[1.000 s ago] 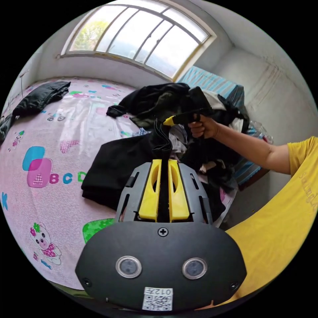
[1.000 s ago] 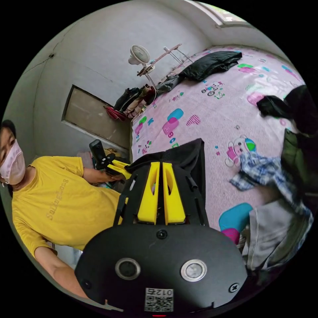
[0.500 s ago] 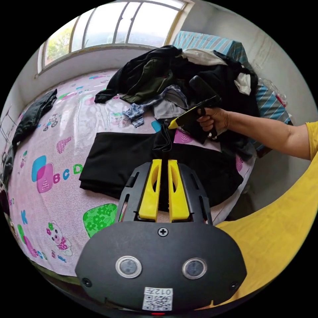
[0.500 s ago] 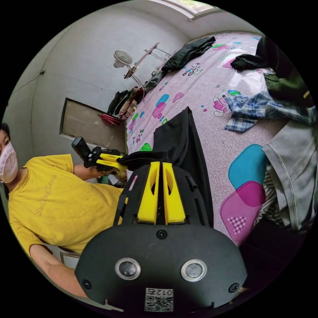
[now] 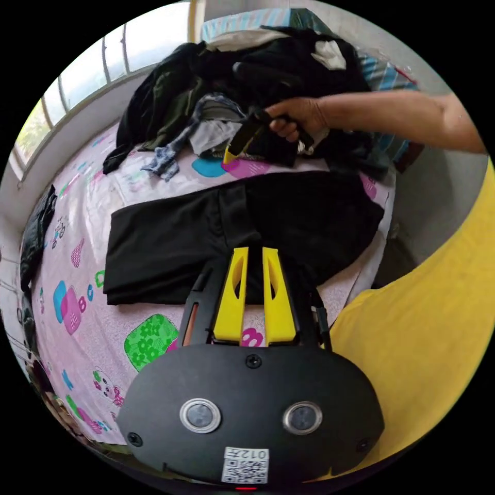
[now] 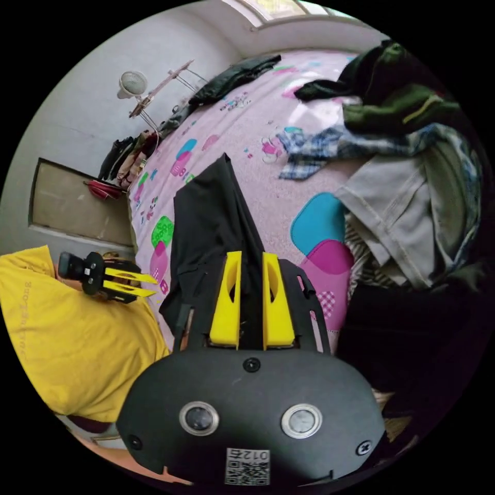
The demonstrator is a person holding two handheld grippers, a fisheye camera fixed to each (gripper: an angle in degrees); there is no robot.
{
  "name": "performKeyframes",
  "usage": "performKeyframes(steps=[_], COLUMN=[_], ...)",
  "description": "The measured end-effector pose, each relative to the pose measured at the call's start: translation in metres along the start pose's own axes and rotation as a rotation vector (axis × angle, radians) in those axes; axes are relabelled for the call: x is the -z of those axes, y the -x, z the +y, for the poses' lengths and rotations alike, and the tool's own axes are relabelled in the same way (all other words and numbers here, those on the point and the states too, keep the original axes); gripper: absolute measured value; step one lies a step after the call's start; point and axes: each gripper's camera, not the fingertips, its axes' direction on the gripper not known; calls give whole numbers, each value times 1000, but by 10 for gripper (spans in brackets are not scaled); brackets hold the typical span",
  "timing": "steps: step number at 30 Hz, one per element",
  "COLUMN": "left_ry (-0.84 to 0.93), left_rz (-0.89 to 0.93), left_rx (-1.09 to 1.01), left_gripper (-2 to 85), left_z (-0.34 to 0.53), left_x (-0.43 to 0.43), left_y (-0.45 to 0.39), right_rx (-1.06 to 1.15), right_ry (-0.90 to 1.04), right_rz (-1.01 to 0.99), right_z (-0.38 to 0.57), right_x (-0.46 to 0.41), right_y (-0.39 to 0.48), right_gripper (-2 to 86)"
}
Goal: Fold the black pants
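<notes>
The black cloth pants (image 5: pixel 206 232) now lie flat on the pink patterned bed sheet (image 5: pixel 93 216); half a second ago both grippers held them lifted. The left gripper (image 5: pixel 255 252) and the right gripper (image 6: pixel 246 258) now have their yellow fingers apart, gripping nothing. The spreading seems done, so a fold can start. The pile of mixed clothes (image 5: pixel 247 77) crowds the far edge, and the sheet beyond the pants' end gives free room.

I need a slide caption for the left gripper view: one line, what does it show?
Left gripper, open, above black pants lying flat on a pink bedsheet; right gripper near a clothes pile.
</notes>
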Motion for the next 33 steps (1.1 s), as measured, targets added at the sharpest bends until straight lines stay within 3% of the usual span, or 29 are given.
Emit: performKeyframes(steps=[3,5,9,12,20,22,24,27,33], left_ry=[-21,43,206,262,143,52,29,78,217], left_rz=[-49,-12,86,5,10,-70,-195,-140,-100], left_rx=[78,65,-76,-191,-128,-63,142,445,454], left_gripper=[7,6,4,3,1,1,2,3,0], left_z=[-24,-43,-63,-55,-55,-54,-48,-28,-4], left_x=[5,-11,-47,-62,-24,4,26,29,0], left_y=[27,37,16,-9,5,25,78,158,197], right_rx=[82,126,168,209,208,204,205,243,171], right_ry=[16,137,304,318,316,319,322,335,433], right_rz=[33,91,289,362,410,407,409,425,353], right_z=[-16,-28,-26,-21,-23,-23,-24,-24,-36], right_x=[-18,-54,-103,-126,-148,-151,-153,-159,-152], right_y=[39,65,85,95,116,117,119,123,114], right_gripper=[29,17,8,4,5,5,5,5,0])
